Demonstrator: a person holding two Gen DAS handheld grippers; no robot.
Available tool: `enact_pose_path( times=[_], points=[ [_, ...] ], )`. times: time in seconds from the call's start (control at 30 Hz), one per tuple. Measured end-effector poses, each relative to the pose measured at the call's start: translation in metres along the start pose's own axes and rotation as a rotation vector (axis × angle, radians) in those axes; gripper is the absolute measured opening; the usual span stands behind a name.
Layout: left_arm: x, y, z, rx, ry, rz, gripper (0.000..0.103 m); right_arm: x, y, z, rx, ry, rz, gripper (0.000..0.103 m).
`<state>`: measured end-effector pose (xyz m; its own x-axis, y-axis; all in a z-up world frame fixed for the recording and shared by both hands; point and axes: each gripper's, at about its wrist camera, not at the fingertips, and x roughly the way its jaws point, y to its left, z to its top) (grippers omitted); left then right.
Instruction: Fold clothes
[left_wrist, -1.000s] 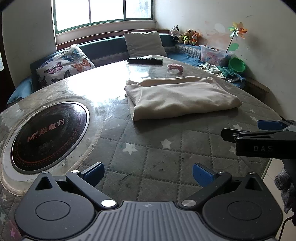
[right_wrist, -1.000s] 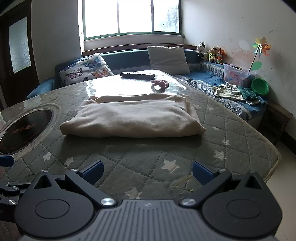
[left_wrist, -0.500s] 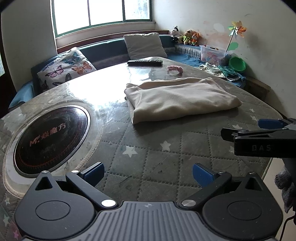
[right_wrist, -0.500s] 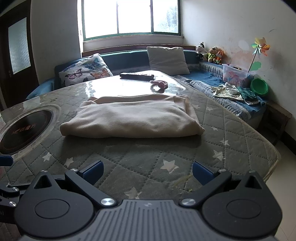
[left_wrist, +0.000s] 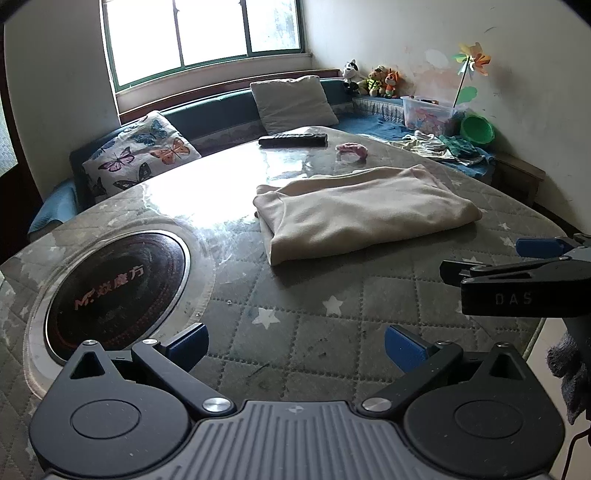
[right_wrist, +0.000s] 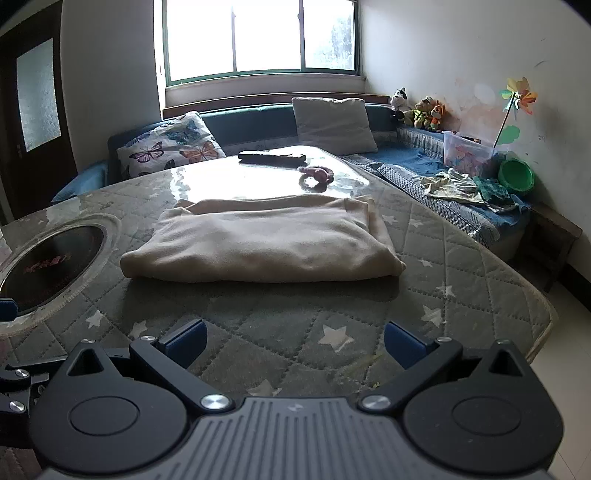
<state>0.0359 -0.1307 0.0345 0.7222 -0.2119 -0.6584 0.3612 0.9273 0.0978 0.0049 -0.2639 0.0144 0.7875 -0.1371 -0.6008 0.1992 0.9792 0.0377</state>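
Note:
A cream garment (left_wrist: 365, 212) lies folded into a thick rectangle on the quilted grey table cover (left_wrist: 314, 306); the right wrist view shows the same garment (right_wrist: 264, 242) straight ahead. My left gripper (left_wrist: 295, 341) is open and empty, held over the near table edge, well short of the garment. My right gripper (right_wrist: 293, 341) is also open and empty, near the table's front edge. In the left wrist view the right gripper (left_wrist: 517, 266) enters from the right, side-on.
A round black cooktop (left_wrist: 110, 284) is set into the table at the left. A black remote (left_wrist: 293, 139) and a pink small thing (left_wrist: 352, 148) lie at the far side. A bench with cushions (left_wrist: 140, 155), loose clothes (right_wrist: 452, 184) and toys rings the table.
Both grippers have drifted slightly, so the garment sits a little differently in each view. The garment itself has not moved and both grippers stay open.

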Motion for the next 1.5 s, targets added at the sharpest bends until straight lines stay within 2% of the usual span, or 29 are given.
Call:
enact_pose_path(
  times=[1.5],
  points=[
    [-0.022,-0.004,0.015,0.017,0.017,0.002,0.103,-0.009,0.005,0.013,0.005,-0.039,0.017,0.103]
  ],
)
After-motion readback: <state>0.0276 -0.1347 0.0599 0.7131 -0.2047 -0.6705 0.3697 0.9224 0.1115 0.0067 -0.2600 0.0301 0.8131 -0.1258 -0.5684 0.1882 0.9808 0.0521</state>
